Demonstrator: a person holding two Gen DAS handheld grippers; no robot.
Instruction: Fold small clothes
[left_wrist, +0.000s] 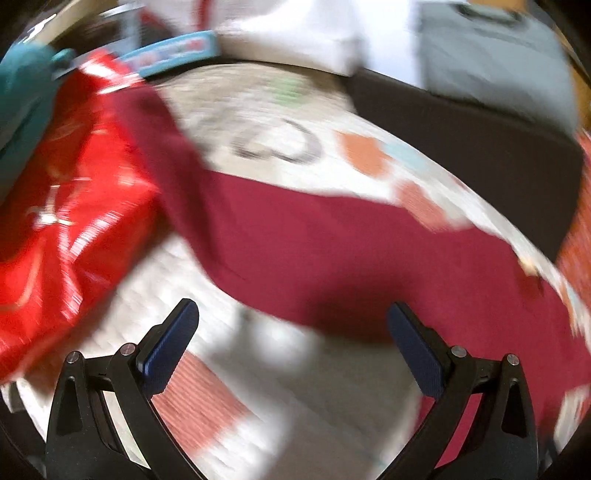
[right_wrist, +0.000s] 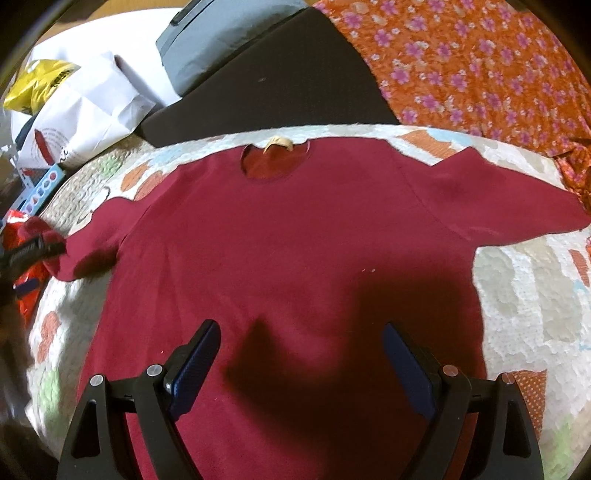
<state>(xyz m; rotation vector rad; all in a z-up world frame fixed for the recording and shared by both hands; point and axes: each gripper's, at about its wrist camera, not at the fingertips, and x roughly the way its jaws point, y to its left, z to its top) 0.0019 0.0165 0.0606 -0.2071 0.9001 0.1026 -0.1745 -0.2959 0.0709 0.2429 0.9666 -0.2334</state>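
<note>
A dark red T-shirt (right_wrist: 280, 236) lies spread flat on a patterned white quilt (right_wrist: 524, 295), neck hole at the far side, both sleeves out. My right gripper (right_wrist: 301, 343) is open and empty, hovering above the shirt's lower middle. In the blurred left wrist view the shirt (left_wrist: 332, 243) runs across the frame, its left sleeve reaching up-left. My left gripper (left_wrist: 291, 321) is open and empty, just off the shirt's edge over the quilt (left_wrist: 295, 387). The left gripper's body (right_wrist: 29, 254) also shows in the right wrist view beside the left sleeve end.
A shiny red bag (left_wrist: 62, 221) lies left of the quilt. A white paper bag (right_wrist: 85, 114), a grey case (right_wrist: 221, 40) and a dark mat (right_wrist: 266, 88) lie beyond it. An orange floral cloth (right_wrist: 480, 62) lies at the far right.
</note>
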